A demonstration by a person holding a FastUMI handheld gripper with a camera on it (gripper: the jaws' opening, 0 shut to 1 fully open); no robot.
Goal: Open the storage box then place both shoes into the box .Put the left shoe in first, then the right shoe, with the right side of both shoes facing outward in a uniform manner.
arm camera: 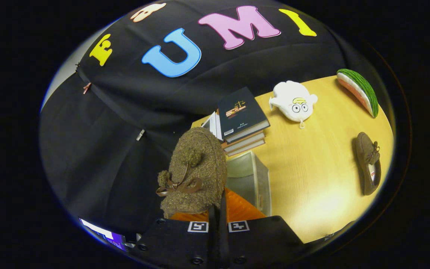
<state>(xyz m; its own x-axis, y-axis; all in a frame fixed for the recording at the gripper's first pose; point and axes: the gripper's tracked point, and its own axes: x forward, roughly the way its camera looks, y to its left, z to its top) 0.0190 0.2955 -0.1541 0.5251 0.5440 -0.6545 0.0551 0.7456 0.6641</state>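
1. Brown and fuzzy, the held shoe (194,172) rides in the gripper (218,215); the fingers are pinched nearly together on its edge, the shoe standing up just ahead of them with its bow facing the camera.
2. Its long axis runs up and away from the fingers, toe end high, I'd judge.
3. Just beyond and right of it sits the storage box (250,177), pale grey and apparently open, right in front of the stack of books (242,119).
4. The coming move looks short: carry the shoe right and down into the box.
5. Well apart on the wooden table (312,168) lies the second shoe (368,164), long axis running toward and away from the gripper.
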